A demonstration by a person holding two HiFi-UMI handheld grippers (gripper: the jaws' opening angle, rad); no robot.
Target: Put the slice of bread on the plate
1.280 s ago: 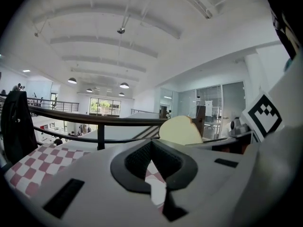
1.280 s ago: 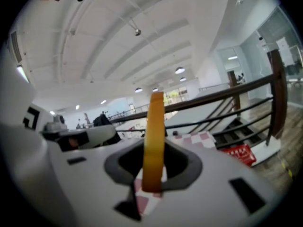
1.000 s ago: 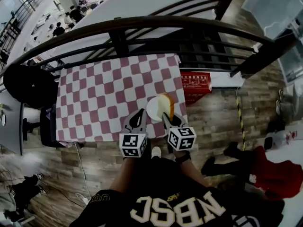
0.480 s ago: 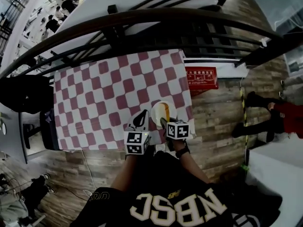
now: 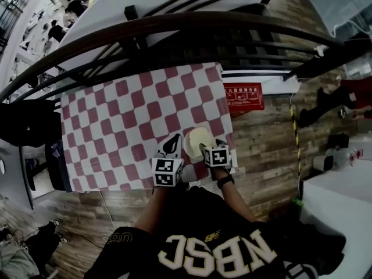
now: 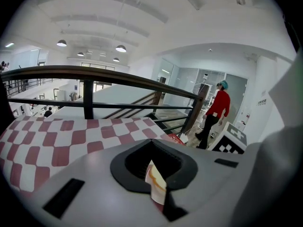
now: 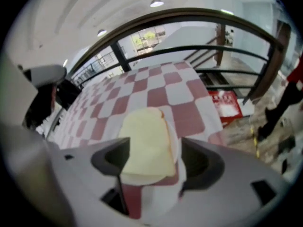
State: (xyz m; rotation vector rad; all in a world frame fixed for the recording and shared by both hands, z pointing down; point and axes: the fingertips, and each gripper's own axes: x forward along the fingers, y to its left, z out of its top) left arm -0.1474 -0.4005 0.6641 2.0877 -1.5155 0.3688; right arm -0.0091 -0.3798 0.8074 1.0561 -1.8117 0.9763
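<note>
Red-and-white checked tablecloth (image 5: 116, 121) covers the table beneath a dark railing (image 5: 174, 25). Near its front right corner sits a white plate (image 5: 188, 146), and the slice of bread (image 5: 199, 137) lies flat on it. The right gripper (image 5: 212, 146) hovers at the plate's near edge, its jaws wide apart on either side of the slice and not touching it. The left gripper (image 5: 171, 145) hangs just beside the plate, jaws pressed together; a thin pale, orange-edged sliver shows at their seam.

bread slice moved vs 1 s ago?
Yes. Against the plate, the bread slice went from standing on edge at its right side to lying flat on it, between the open jaws of the right gripper.
</note>
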